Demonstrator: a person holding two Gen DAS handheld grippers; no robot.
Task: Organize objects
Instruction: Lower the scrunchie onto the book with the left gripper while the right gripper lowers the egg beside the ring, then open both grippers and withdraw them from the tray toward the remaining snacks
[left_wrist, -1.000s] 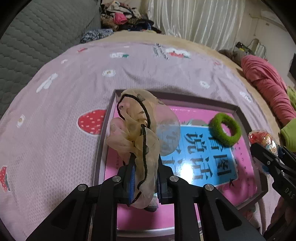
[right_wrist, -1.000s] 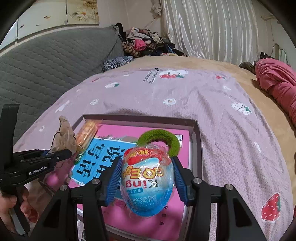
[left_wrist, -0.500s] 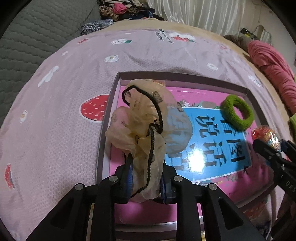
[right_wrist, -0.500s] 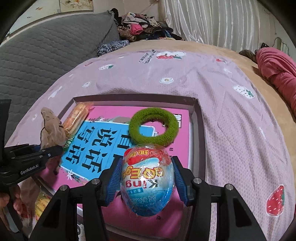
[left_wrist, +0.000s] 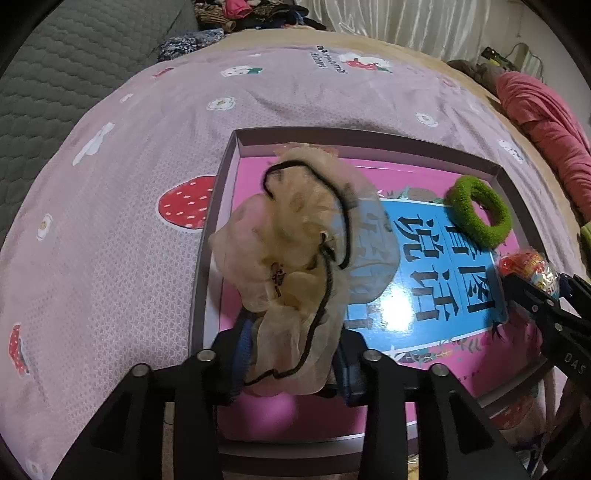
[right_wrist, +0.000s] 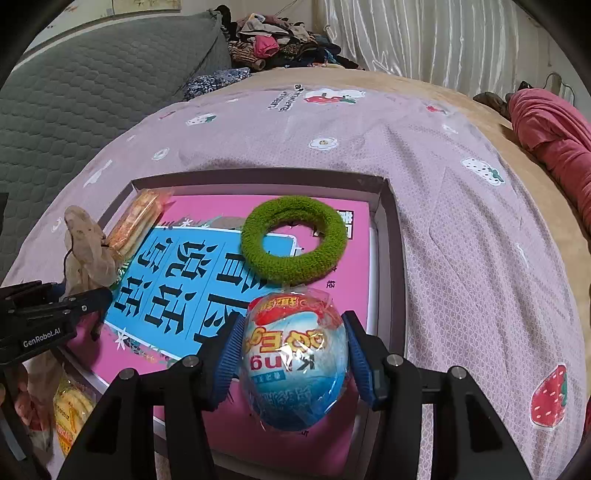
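Hanging over the near left part of a shallow box (left_wrist: 369, 142), a sheer beige scrunchie (left_wrist: 295, 251) edged in black cord sits between the blue pads of the left gripper (left_wrist: 291, 354), whose jaws are opening; whether the pads still press on the fabric cannot be told in the left wrist view. The scrunchie's ruffles cover part of the blue panel with large black characters on the box's pink floor. A green hair tie (left_wrist: 478, 216) lies flat in the box's far right part, well apart from the scrunchie. At the right edge the right gripper (left_wrist: 546, 291) enters, a glint of wrapped toy egg (left_wrist: 528, 264) at its tip. The box rests on a bed under a pink strawberry-print sheet (left_wrist: 110, 240).

In the right wrist view, the right gripper (right_wrist: 293, 354) holds the foil-wrapped toy egg (right_wrist: 295, 354), red and blue, at a middling width, both pads against its sides, above the box's (right_wrist: 258, 175) near right corner. The green hair tie (right_wrist: 293, 240) lies just beyond the egg. This view alone shows an orange snack packet (right_wrist: 136, 221) along the box's left wall, and a yellow packet (right_wrist: 68, 413) outside the box at lower left. The left gripper (right_wrist: 88, 299) reaches in from the left with the scrunchie (right_wrist: 86, 247) rising above it. A grey quilted headboard (right_wrist: 92, 92) and a heap of clothes (right_wrist: 273, 44) stand behind the bed's sheet (right_wrist: 461, 240).
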